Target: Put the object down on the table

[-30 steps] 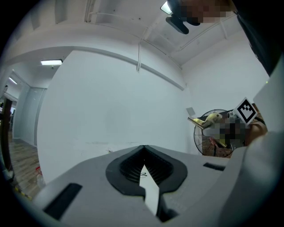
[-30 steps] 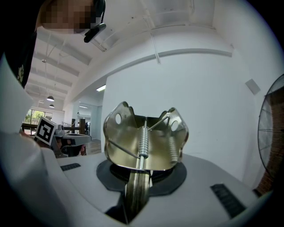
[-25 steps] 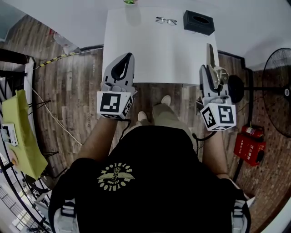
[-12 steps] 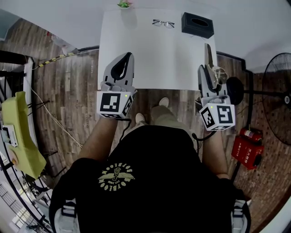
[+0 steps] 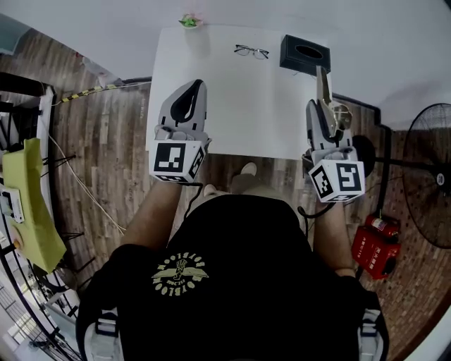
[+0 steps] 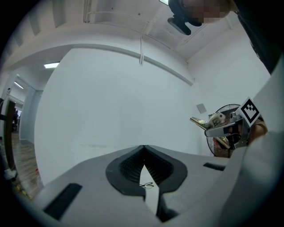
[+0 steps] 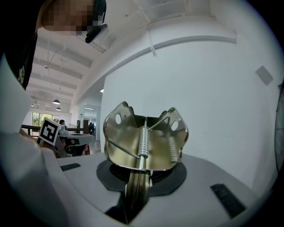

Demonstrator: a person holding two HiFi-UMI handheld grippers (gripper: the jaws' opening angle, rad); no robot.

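My right gripper (image 5: 322, 106) is shut on a brass-coloured metal spring clip (image 5: 324, 83), which sticks out forward past its tips over the right edge of the white table (image 5: 232, 106). In the right gripper view the clip (image 7: 144, 142) stands upright between the jaws (image 7: 140, 177), its coil spring facing the camera. My left gripper (image 5: 192, 88) is shut with nothing in it, held over the table's near left part. In the left gripper view its tips (image 6: 144, 148) meet, and the clip (image 6: 213, 123) shows at the right.
A pair of glasses (image 5: 251, 51) and a black tissue box (image 5: 304, 54) lie at the table's far side, a small green item (image 5: 189, 21) at its far left corner. A standing fan (image 5: 423, 176) and a red extinguisher (image 5: 372, 247) are on the floor at right.
Both grippers have moved forward, from the table's near edge to over its top. The right gripper's hold on the clip is unchanged, and the left stays shut.
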